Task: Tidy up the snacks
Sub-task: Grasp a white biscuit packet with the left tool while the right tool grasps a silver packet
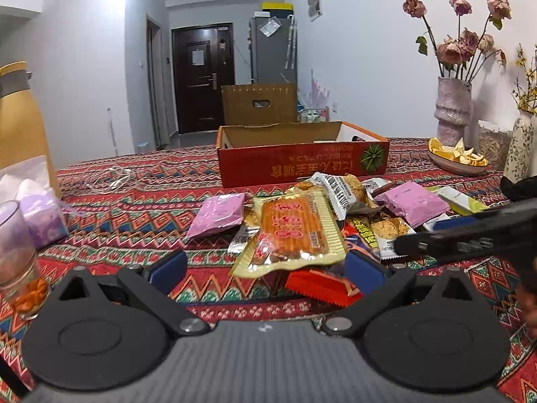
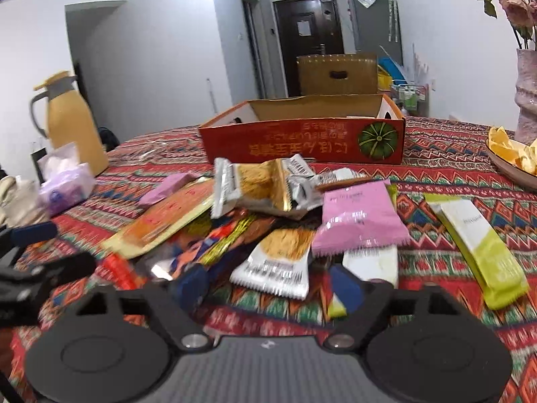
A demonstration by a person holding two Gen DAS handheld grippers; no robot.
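Note:
A pile of snack packets lies on the patterned tablecloth in front of an open red cardboard box (image 1: pixel 302 164) (image 2: pixel 302 144). On top in the left wrist view is a gold and orange packet (image 1: pixel 292 235), with a red packet (image 1: pixel 319 285) below it and pink packets (image 1: pixel 218 213) (image 1: pixel 414 201) at the sides. My left gripper (image 1: pixel 265 270) is open, its blue fingers at the near edge of the pile. My right gripper (image 2: pixel 272 288) is open just short of a silver and gold packet (image 2: pixel 278 262). A pink packet (image 2: pixel 359 218) and a green and white packet (image 2: pixel 480 245) lie nearby.
A yellow thermos (image 2: pixel 72 121) and a purple tissue pack (image 2: pixel 65 184) stand at the left. A glass with snacks (image 1: pixel 18 258) is at the near left. A vase of dried roses (image 1: pixel 453 110) and a bowl of peel (image 1: pixel 456 158) stand at the right. A white cable (image 1: pixel 107 178) lies on the cloth.

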